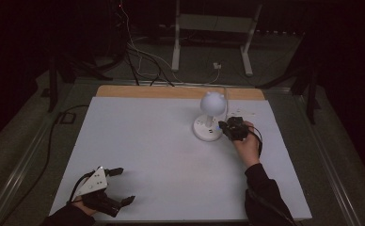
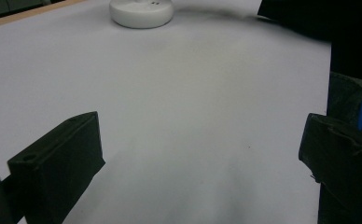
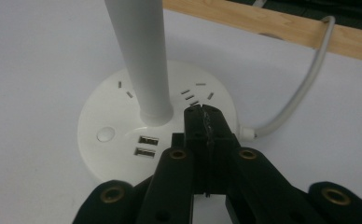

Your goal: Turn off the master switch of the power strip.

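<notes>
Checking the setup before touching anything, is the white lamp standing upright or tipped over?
Upright. The lamp stands with its round base flat on the table and its stem rising straight.

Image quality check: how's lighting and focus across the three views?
High view: dim, surroundings nearly black, only the table lit, lamp readable. Left gripper view: even light, soft; gripper blurred up close. Right gripper view: bright and sharp on the lamp base, no glare.

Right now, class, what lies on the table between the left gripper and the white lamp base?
Nothing: in the left gripper view, bare table runs from the left gripper to the lamp base.
</notes>
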